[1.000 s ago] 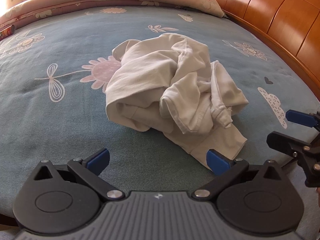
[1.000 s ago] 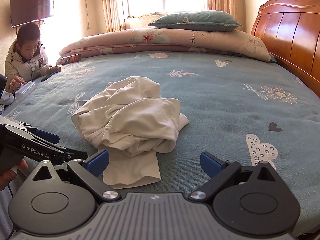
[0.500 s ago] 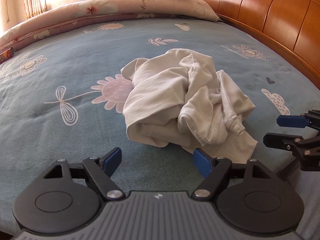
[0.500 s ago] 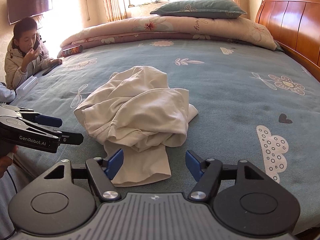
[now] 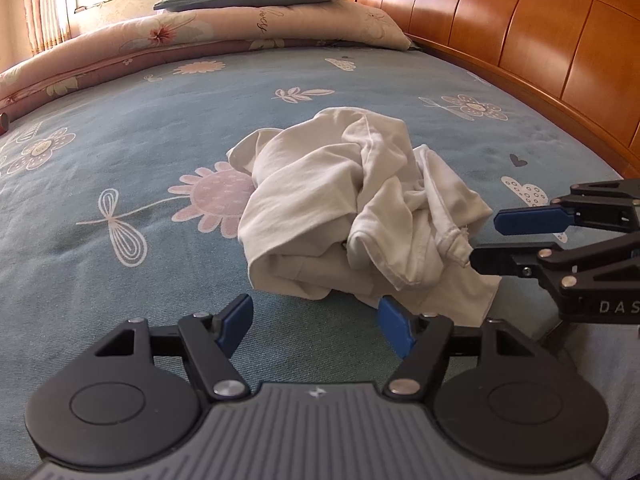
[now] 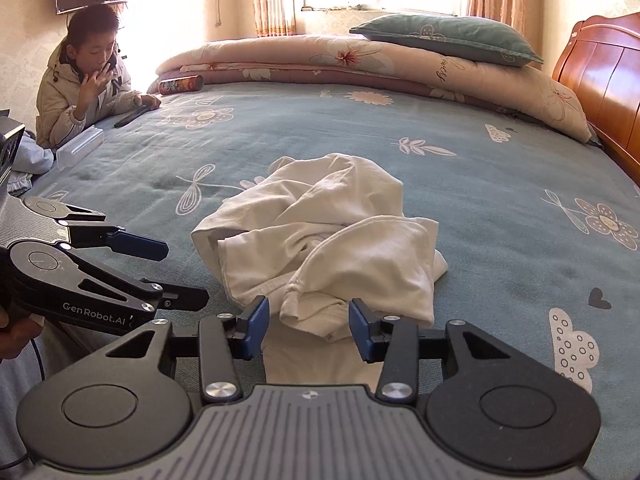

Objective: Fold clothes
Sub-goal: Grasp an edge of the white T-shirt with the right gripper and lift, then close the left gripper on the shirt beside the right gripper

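A crumpled white garment [image 5: 352,212] lies in a heap on the blue flowered bed sheet [image 5: 120,152]; it also shows in the right wrist view [image 6: 328,240]. My left gripper [image 5: 316,324] is open and empty, just short of the heap's near edge. My right gripper [image 6: 308,324] is open, its fingers on either side of a hanging fold at the heap's near edge, not closed on it. In the left wrist view the right gripper [image 5: 492,240] reaches in from the right, touching the cloth. The left gripper [image 6: 176,272] shows at left in the right wrist view.
A rolled floral quilt [image 6: 360,64] with a green pillow [image 6: 448,38] lies at the far end. A wooden headboard [image 5: 520,40] runs along the right. A child [image 6: 84,76] leans on the bed's far left, near a can [image 6: 180,84] and a remote [image 6: 132,116].
Both grippers have moved in toward the garment and their jaws have narrowed. The right gripper now straddles the near fold of the cloth.
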A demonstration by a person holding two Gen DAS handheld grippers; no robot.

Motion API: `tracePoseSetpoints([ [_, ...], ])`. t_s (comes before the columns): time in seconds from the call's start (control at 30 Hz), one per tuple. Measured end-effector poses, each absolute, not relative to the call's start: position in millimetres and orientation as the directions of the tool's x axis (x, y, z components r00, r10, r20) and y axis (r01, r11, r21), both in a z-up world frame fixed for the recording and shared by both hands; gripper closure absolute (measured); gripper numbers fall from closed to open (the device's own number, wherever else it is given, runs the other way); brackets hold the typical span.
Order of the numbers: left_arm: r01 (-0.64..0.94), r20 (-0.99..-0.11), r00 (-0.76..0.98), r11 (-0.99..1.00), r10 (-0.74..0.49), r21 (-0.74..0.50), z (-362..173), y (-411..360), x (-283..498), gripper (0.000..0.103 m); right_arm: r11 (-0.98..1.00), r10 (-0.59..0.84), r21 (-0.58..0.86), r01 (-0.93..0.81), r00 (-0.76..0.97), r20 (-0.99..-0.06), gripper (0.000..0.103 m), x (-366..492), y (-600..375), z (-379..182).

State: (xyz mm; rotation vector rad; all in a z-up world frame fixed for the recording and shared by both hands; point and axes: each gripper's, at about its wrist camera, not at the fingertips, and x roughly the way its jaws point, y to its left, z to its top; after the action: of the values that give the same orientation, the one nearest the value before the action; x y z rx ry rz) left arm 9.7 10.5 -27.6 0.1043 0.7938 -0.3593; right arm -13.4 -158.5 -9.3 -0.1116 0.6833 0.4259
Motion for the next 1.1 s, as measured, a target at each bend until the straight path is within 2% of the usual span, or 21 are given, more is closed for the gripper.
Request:
tracePoseSetpoints([
  [0.03, 0.356, -0.711, 0.645, 0.933, -0.28, -0.045, -27.5, 11.0, 8.9, 0.034, 0.906, 0.346, 0.035, -0.422, 0.688, -0.638, 0.059, -10.1, -154.7, -9.7],
  [0.1, 0.358, -0.707, 0.648, 0.932, -0.283, -0.044, -27.7, 11.8, 6.6, 0.034, 0.904, 0.339, 0.028, -0.427, 0.674, -0.656, 0.072, -1.8, -147.8, -13.8],
  [0.13, 0.36, -0.705, 0.65, 0.932, -0.283, -0.043, -27.9, 12.2, 5.5, 0.034, 0.904, 0.334, 0.026, -0.427, 0.666, -0.667, 0.083, 2.4, -144.6, -16.6],
  [0.23, 0.363, -0.703, 0.651, 0.931, -0.286, -0.043, -28.3, 15.1, 3.1, 0.034, 0.905, 0.326, 0.033, -0.424, 0.643, -0.693, 0.091, 9.6, -139.1, -25.0],
  [0.5, 0.384, -0.705, 0.651, 0.923, -0.28, -0.012, -29.6, 14.5, -0.8, 0.032, 0.929, 0.297, 0.034, -0.369, 0.685, -0.665, 0.092, 5.5, -159.6, -15.7],
  [0.87, 0.44, -0.686, 0.674, 0.894, -0.272, 0.078, -27.4, -10.6, -5.1, 0.031, 0.986, 0.14, 0.017, -0.167, 0.764, -0.629, 0.093, 4.6, -232.3, -2.6],
  [1.1, 0.478, -0.652, 0.723, 0.847, -0.228, 0.234, -27.2, -30.2, -6.8, 0.031, 1.0, 0.004, 0.011, 0.004, 0.761, -0.648, 0.093, 6.1, -277.2, -10.0],
])
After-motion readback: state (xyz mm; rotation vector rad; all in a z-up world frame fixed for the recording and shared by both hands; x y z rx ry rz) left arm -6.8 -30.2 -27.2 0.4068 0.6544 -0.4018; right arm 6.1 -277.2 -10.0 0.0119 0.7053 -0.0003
